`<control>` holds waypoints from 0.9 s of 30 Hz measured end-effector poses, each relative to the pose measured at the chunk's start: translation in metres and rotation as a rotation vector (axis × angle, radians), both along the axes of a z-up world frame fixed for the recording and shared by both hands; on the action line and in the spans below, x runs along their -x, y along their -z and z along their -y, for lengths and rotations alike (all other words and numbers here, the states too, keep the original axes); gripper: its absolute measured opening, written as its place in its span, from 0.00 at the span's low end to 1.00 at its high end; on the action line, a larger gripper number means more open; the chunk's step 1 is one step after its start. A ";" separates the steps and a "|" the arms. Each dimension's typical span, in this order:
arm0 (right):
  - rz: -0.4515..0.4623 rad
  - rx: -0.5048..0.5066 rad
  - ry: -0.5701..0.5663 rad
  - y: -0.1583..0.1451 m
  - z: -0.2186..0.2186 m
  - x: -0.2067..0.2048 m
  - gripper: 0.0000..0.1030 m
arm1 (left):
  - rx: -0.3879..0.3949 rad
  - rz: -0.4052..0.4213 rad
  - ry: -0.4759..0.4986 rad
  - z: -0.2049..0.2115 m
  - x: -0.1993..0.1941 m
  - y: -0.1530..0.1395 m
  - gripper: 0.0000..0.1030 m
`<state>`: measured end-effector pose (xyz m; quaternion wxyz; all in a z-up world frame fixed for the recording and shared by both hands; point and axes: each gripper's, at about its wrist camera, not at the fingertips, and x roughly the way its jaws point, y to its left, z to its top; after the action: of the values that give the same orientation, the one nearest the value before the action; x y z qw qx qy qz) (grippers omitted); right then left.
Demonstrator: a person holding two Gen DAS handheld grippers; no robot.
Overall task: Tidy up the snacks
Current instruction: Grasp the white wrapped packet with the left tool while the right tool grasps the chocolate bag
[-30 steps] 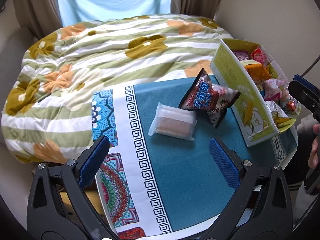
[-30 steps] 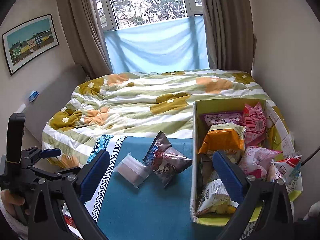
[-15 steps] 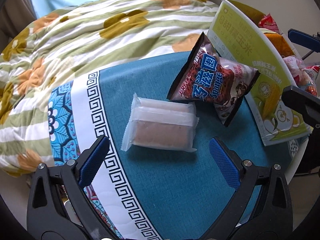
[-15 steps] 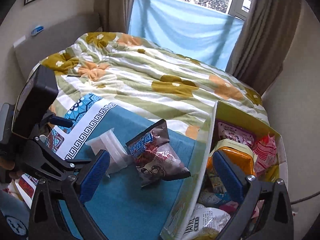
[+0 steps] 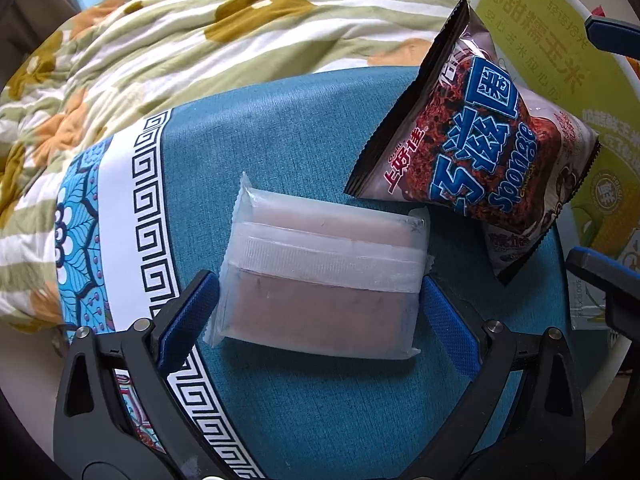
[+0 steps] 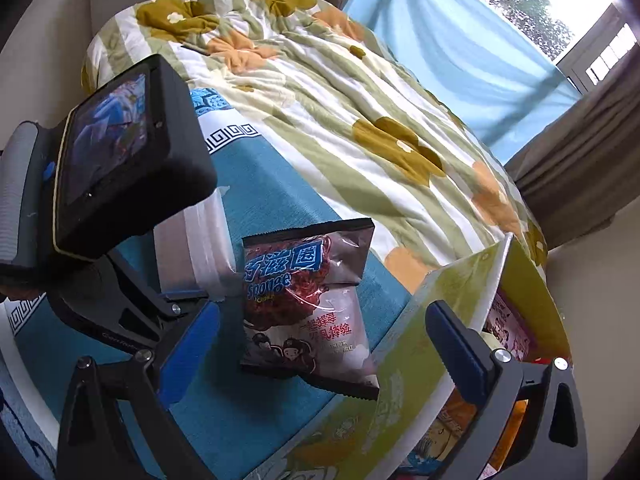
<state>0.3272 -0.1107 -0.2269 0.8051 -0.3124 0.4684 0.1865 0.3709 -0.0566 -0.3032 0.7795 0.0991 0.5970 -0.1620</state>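
One frosted clear-wrapped cake pkt (image 5: 320,280), pinkish-brown inside, lies flat on teal desk cloth (image 5: 320,400), between left gripper (image 5: 316,312) jaws, wide open, holding nothing. One brown Sponge snack bag (image 6: 308,304) just beside green box (image 6: 420,360). Right gripper (image 6: 324,344) jaws open, empty.
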 end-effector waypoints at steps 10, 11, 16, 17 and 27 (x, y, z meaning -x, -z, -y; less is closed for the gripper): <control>-0.101 0.040 -0.026 0.019 -0.007 -0.022 0.99 | 0.063 0.024 0.014 -0.010 -0.003 -0.003 0.77; -0.119 0.046 -0.014 0.022 -0.008 -0.026 0.99 | 0.072 0.020 0.010 -0.012 -0.004 -0.004 0.75; -0.242 0.011 0.070 0.030 -0.004 -0.048 0.99 | 0.080 0.016 0.000 -0.021 -0.004 -0.006 0.72; -0.259 0.008 0.081 0.032 -0.005 -0.051 0.99 | 0.079 0.015 -0.005 -0.024 -0.004 -0.006 0.72; -0.349 0.098 0.119 0.060 -0.018 -0.064 0.97 | 0.072 0.002 -0.058 -0.057 0.007 -0.008 0.72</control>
<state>0.3910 -0.0931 -0.2866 0.7050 -0.2858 0.6272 0.1668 0.3641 0.0006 -0.2954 0.7875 0.0538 0.5926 -0.1606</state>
